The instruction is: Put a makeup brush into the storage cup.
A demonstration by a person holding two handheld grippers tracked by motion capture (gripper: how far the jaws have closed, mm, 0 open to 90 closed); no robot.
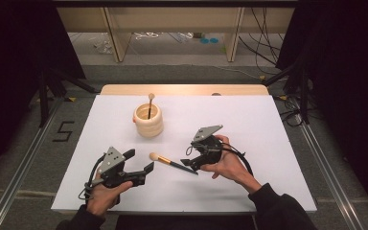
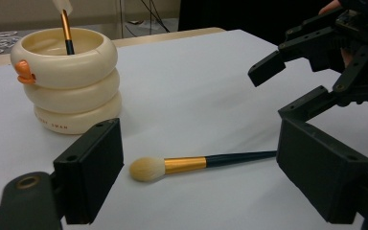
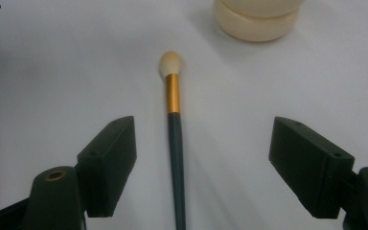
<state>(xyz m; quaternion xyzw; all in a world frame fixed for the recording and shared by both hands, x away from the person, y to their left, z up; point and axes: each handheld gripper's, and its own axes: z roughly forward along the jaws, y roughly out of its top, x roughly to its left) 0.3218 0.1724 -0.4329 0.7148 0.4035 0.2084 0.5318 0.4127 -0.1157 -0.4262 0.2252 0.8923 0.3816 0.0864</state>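
Observation:
A makeup brush (image 1: 172,163) with a cream tuft, gold ferrule and dark handle lies flat on the white table top (image 1: 249,124). My right gripper (image 1: 190,164) is open at the handle end. In the right gripper view the brush (image 3: 175,124) runs between the two jaws of that gripper (image 3: 206,163), and neither pad touches it. My left gripper (image 1: 140,161) is open beside the tuft; its own view shows the brush (image 2: 187,164) lying crosswise beyond its jaws and the right gripper (image 2: 278,91) farther off. A cream ringed holder (image 1: 148,120) stands behind, with a second brush (image 1: 150,103) upright in it.
The holder (image 2: 67,86) has an orange beak-like knob on its top ring, and its base (image 3: 256,19) shows in the right gripper view. Beyond the table's wooden far edge (image 1: 182,89) lie floor, cables and wooden frame legs. Metal rails run along both sides.

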